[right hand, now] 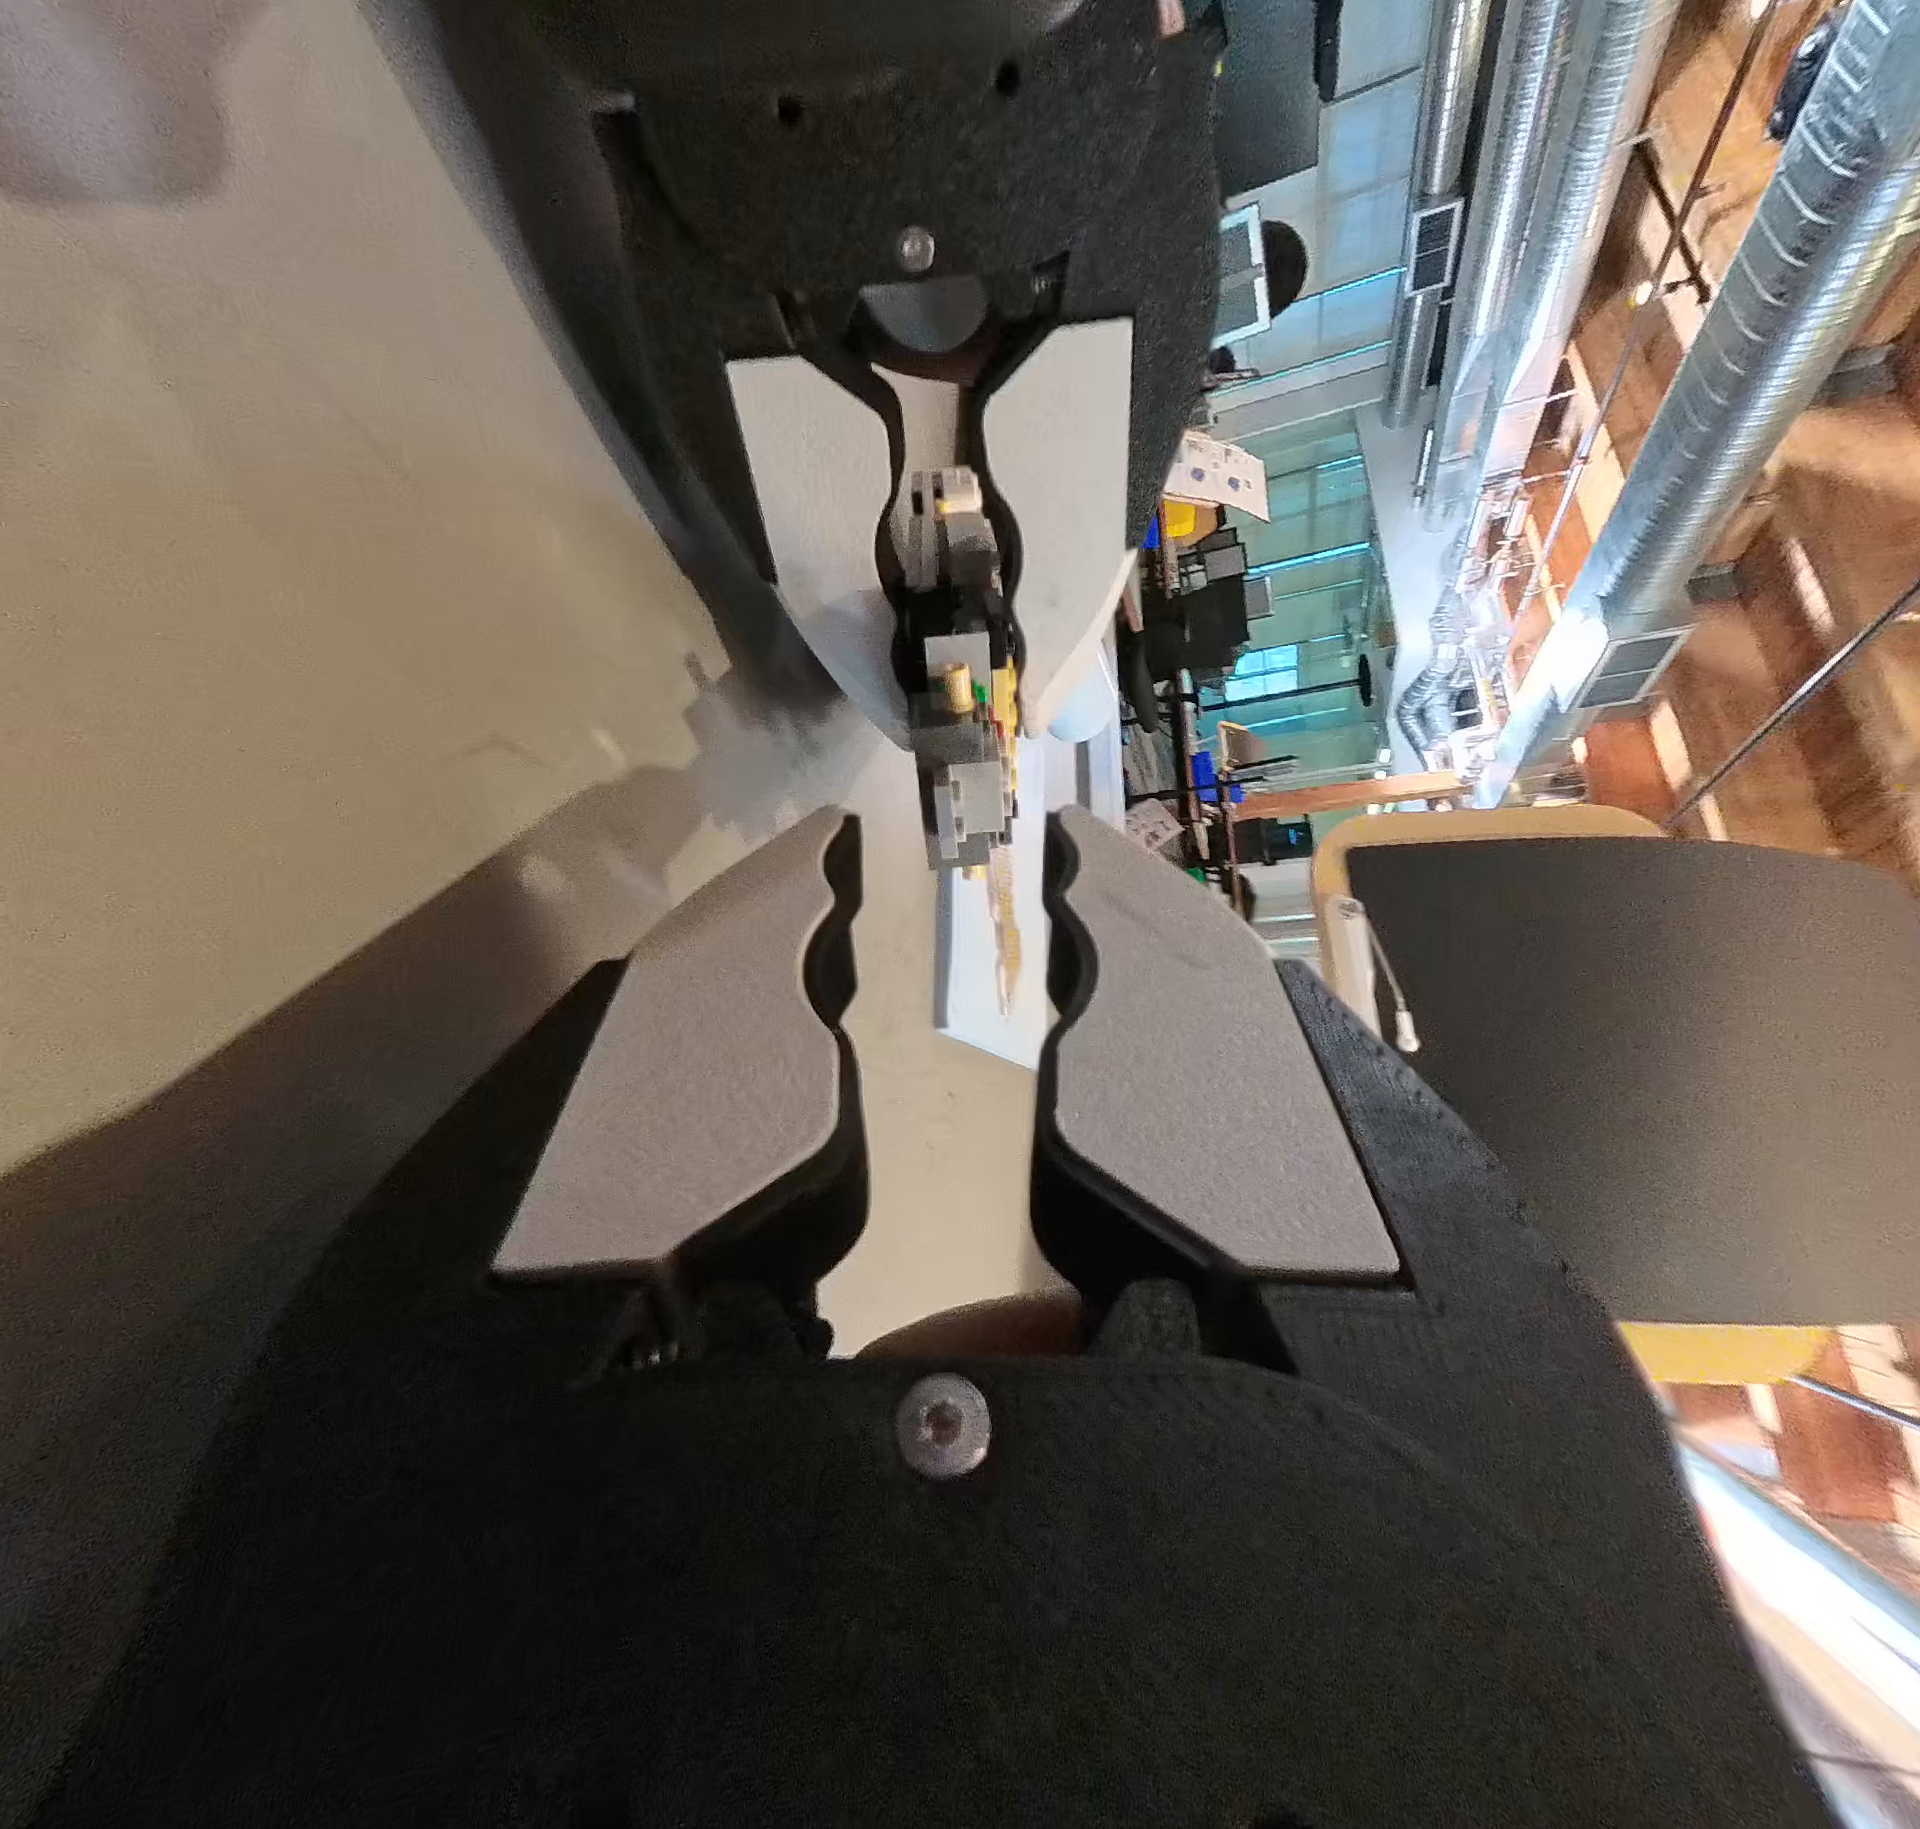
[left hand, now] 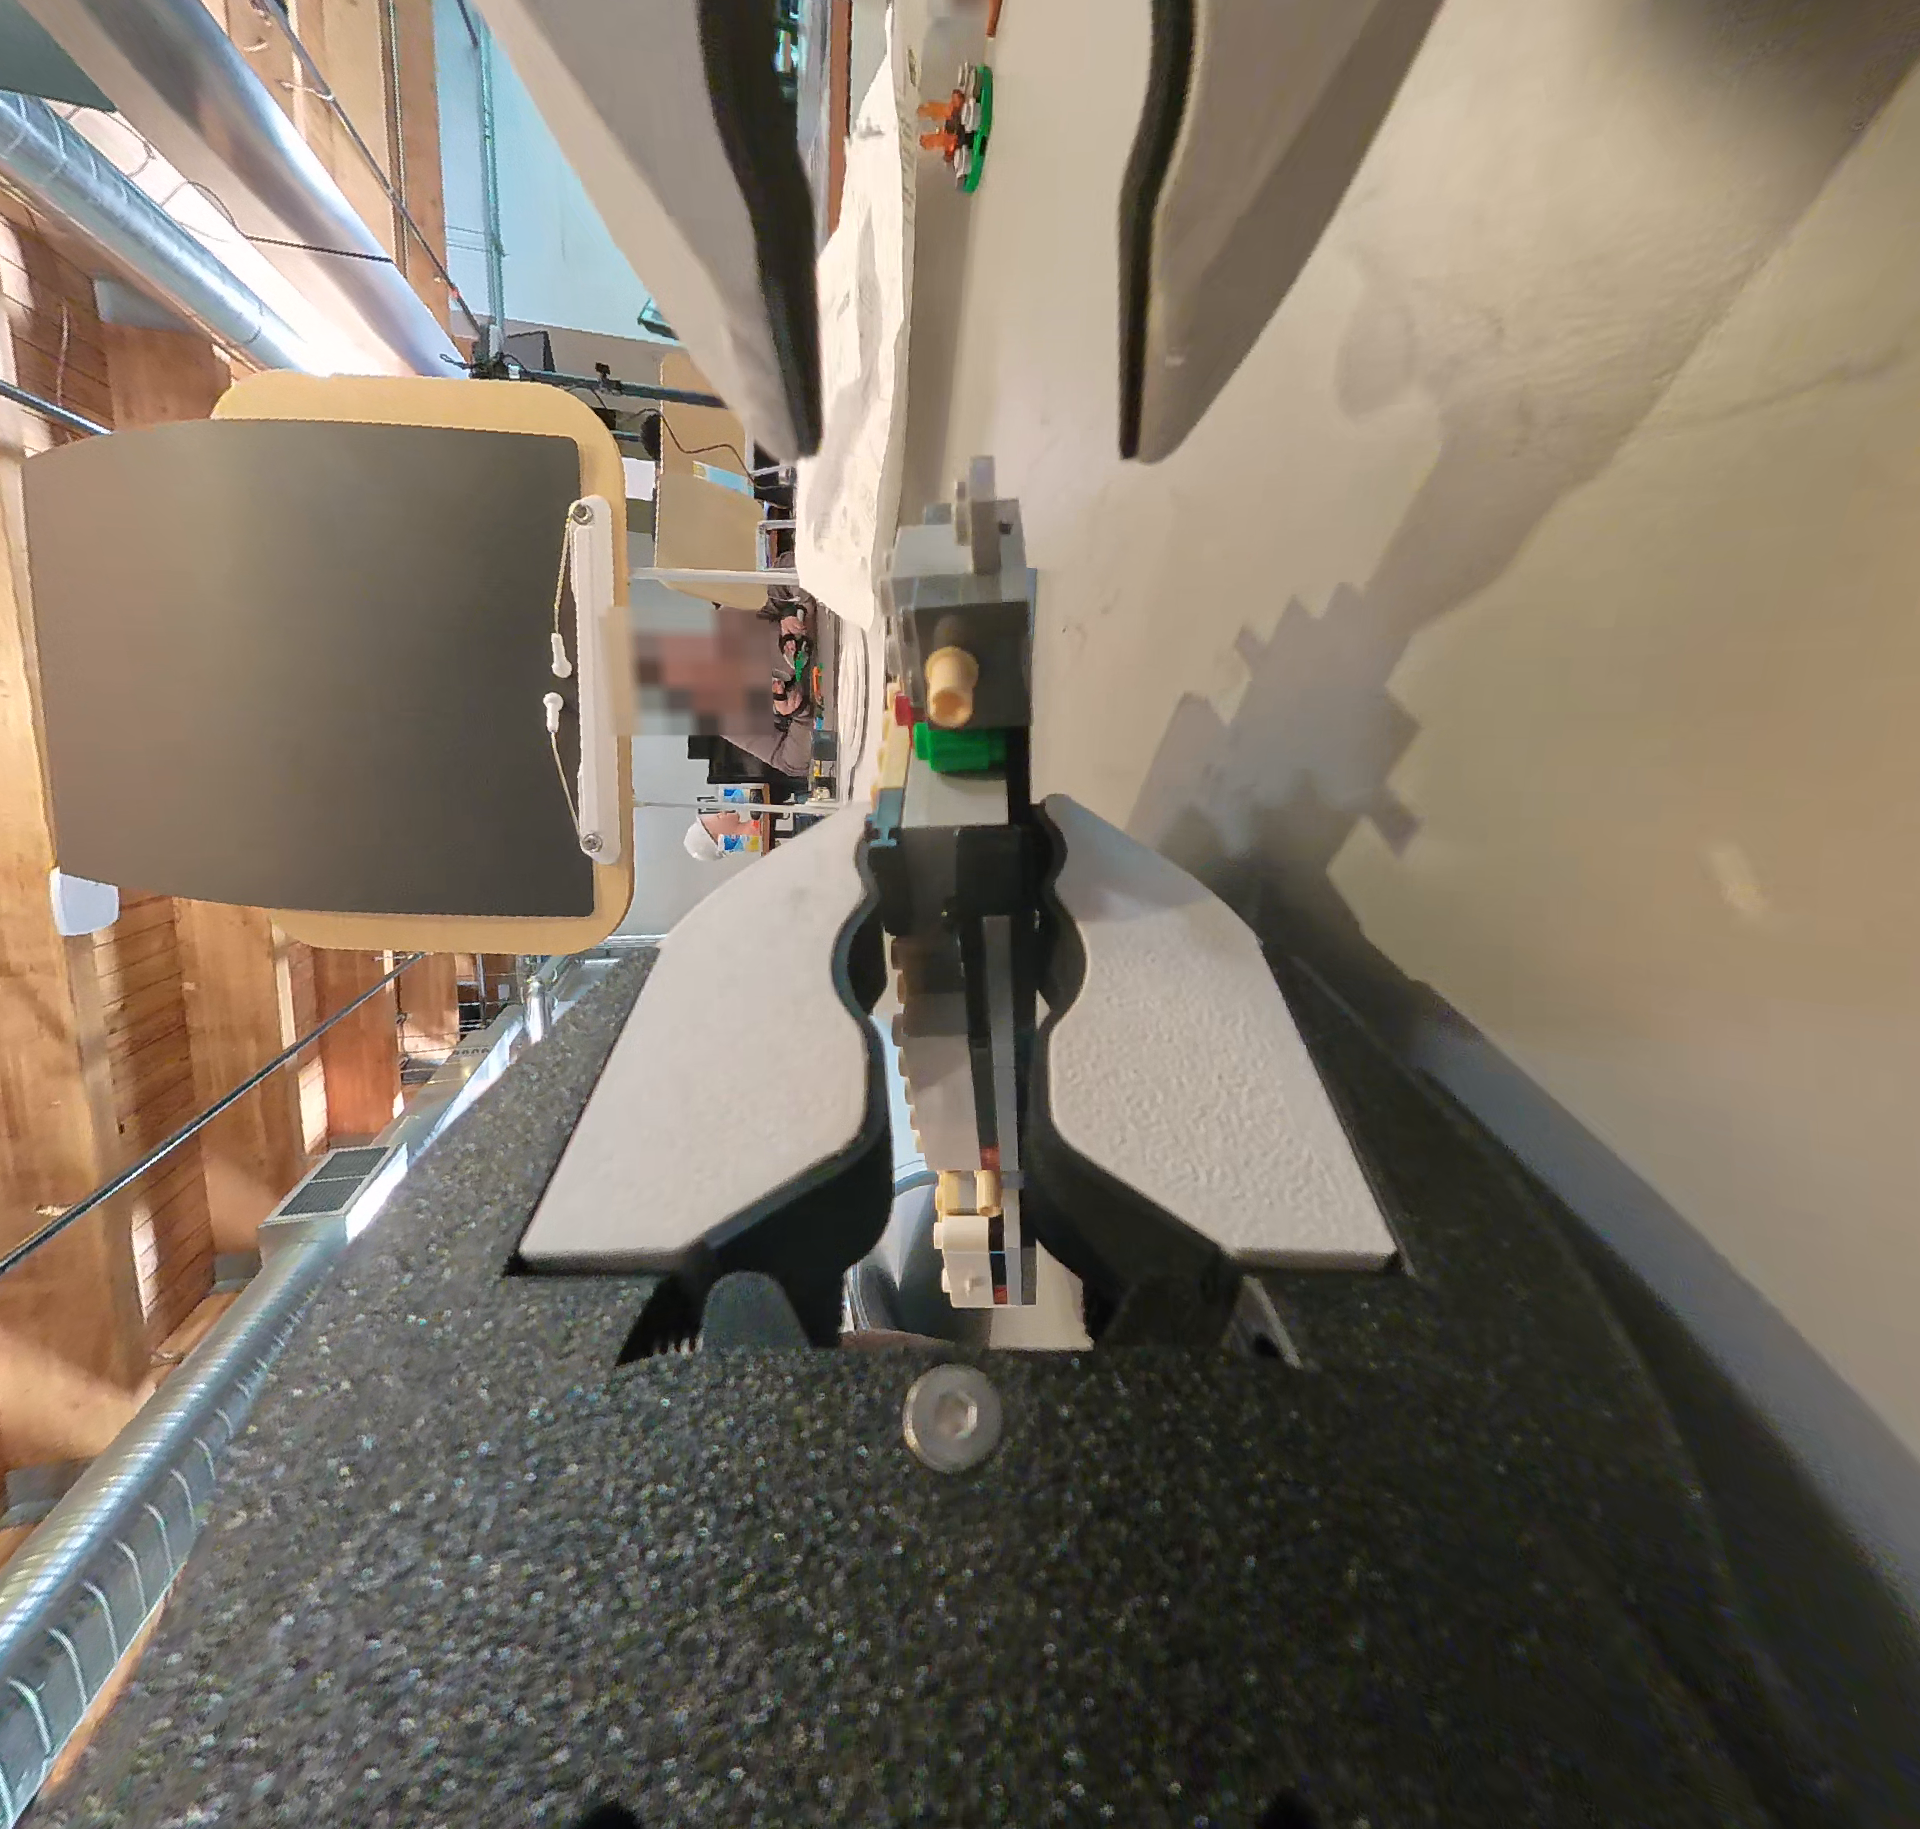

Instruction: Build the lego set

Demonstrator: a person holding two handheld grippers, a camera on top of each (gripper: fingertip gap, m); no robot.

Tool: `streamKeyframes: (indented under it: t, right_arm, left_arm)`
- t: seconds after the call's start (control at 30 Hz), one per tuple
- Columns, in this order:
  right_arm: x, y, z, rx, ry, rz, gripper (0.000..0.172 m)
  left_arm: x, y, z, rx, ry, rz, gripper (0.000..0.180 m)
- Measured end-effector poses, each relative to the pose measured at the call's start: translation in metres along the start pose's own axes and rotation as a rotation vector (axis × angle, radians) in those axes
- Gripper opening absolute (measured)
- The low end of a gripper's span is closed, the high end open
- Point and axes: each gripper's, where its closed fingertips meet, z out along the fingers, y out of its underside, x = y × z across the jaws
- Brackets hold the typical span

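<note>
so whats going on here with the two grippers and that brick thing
The left gripper is clamped on a grey and black toy-brick model, holding it just off a pale table. A tan peg and a green brick stick out of the model's free end. The right gripper faces it from the opposite side with its jaws apart, the model's tip just short of them and untouched. A green round piece lies farther off on the table.
</note>
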Motion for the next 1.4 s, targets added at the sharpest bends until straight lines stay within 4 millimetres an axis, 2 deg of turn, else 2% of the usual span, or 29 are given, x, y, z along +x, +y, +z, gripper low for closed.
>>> streamKeyframes:
  t: [0.17,0.3,0.4,0.67,0.93,1.07,1.3,1.4]
  right_arm:
    - [-0.006,-0.001,0.009,-0.026,0.028,-0.103,0.041]
    - [-0.001,-0.003,0.015,-0.041,0.073,-0.127,0.031]
    - [0.001,-0.004,0.013,-0.036,0.099,-0.12,0.019]
    - [-0.002,-0.005,0.013,-0.032,0.121,-0.104,0.02]
    - [-0.003,-0.005,0.015,-0.011,0.124,-0.046,0.024]
    - [0.0,0.002,0.018,-0.018,0.132,-0.009,0.025]
    - [0.006,0.018,0.028,-0.018,0.119,0.07,0.025]
    - [0.005,0.02,0.031,-0.014,0.122,0.053,0.025]
  left_arm:
    - [0.003,-0.002,-0.002,0.005,0.001,0.008,0.025]
    - [0.001,-0.004,-0.002,0.017,-0.01,0.006,0.026]
    - [0.001,-0.005,-0.003,0.026,-0.008,0.006,0.026]
    - [0.002,-0.006,-0.002,0.035,-0.005,0.006,0.025]
    - [0.004,0.005,0.004,0.023,-0.002,-0.011,0.025]
    - [0.005,0.014,0.005,0.022,0.0,-0.028,0.024]
    - [0.003,0.015,0.013,0.045,0.001,-0.056,0.024]
    - [0.002,0.015,0.017,0.045,0.003,-0.066,0.024]
